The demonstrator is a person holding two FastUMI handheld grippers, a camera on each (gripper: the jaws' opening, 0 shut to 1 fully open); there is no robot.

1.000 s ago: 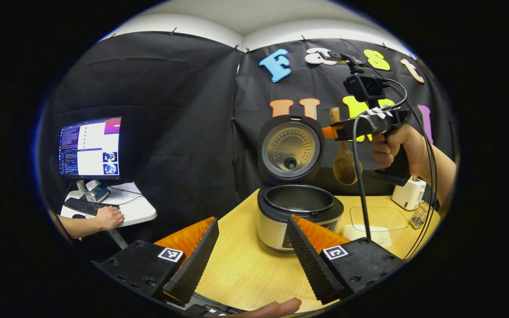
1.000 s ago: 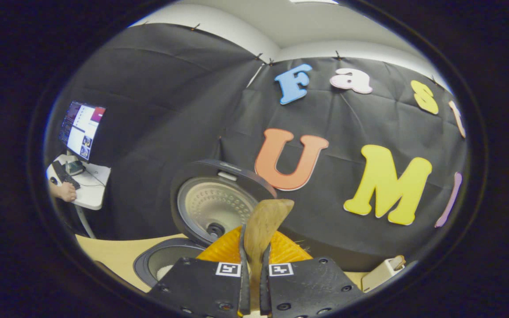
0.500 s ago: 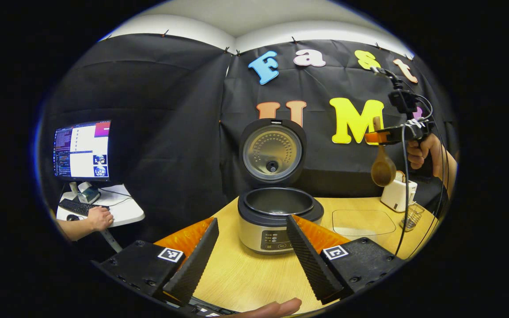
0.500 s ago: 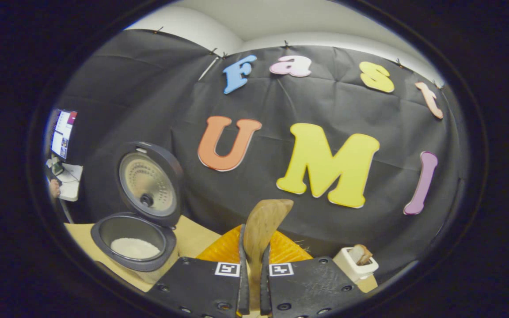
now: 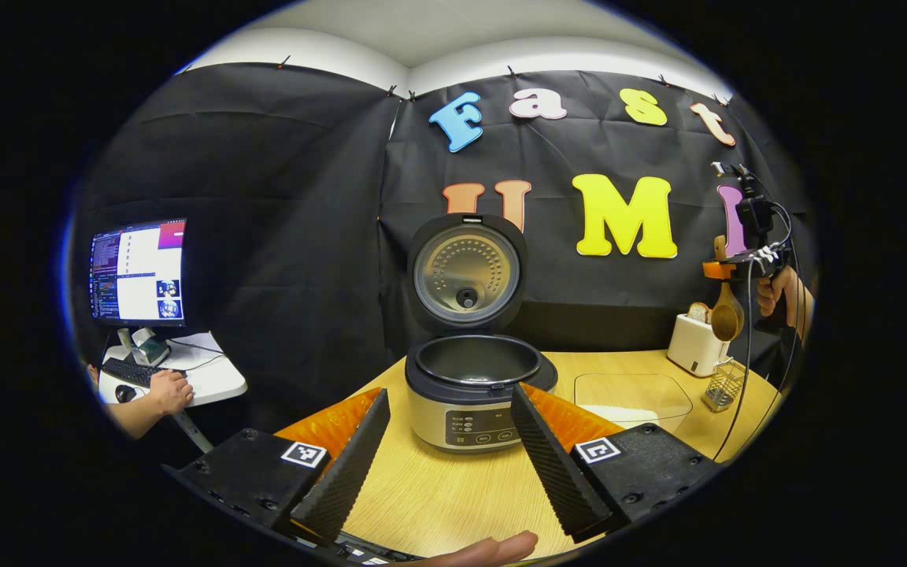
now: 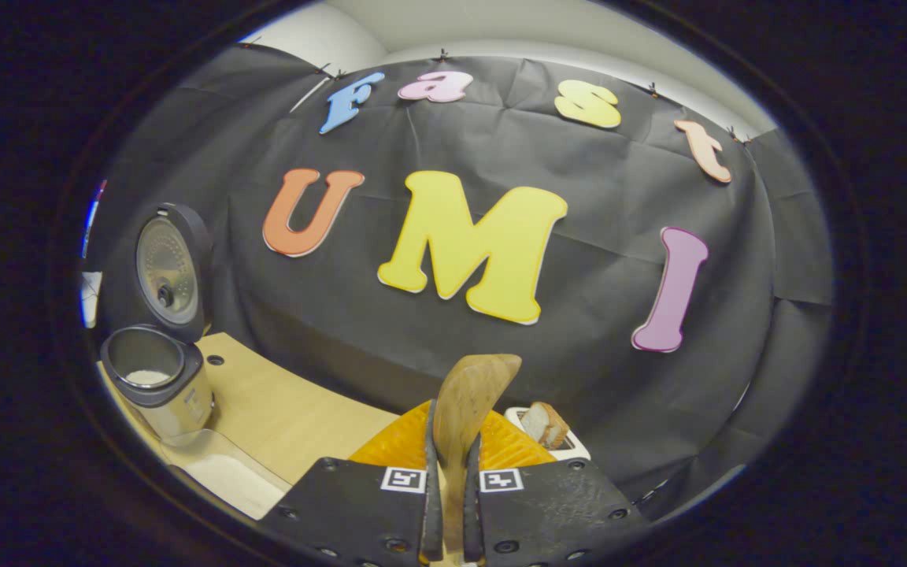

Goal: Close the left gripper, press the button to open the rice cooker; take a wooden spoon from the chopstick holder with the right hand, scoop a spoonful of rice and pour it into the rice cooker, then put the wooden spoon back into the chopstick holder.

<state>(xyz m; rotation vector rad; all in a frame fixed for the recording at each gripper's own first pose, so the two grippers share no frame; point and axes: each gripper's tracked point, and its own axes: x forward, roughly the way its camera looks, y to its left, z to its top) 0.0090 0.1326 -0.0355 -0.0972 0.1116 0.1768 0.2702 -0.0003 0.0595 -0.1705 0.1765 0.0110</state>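
The right gripper, clamped on the wooden spoon handle, holds it above the wire chopstick holder for return, while the left gripper waits wide open and empty before the open rice cooker on the bench.

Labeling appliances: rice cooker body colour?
Silver rice cooker with black rim and lid; clearest in left gripper view.

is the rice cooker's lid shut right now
No, the rice cooker has its lid standing upright and open, with the inner pot exposed in the left gripper view.
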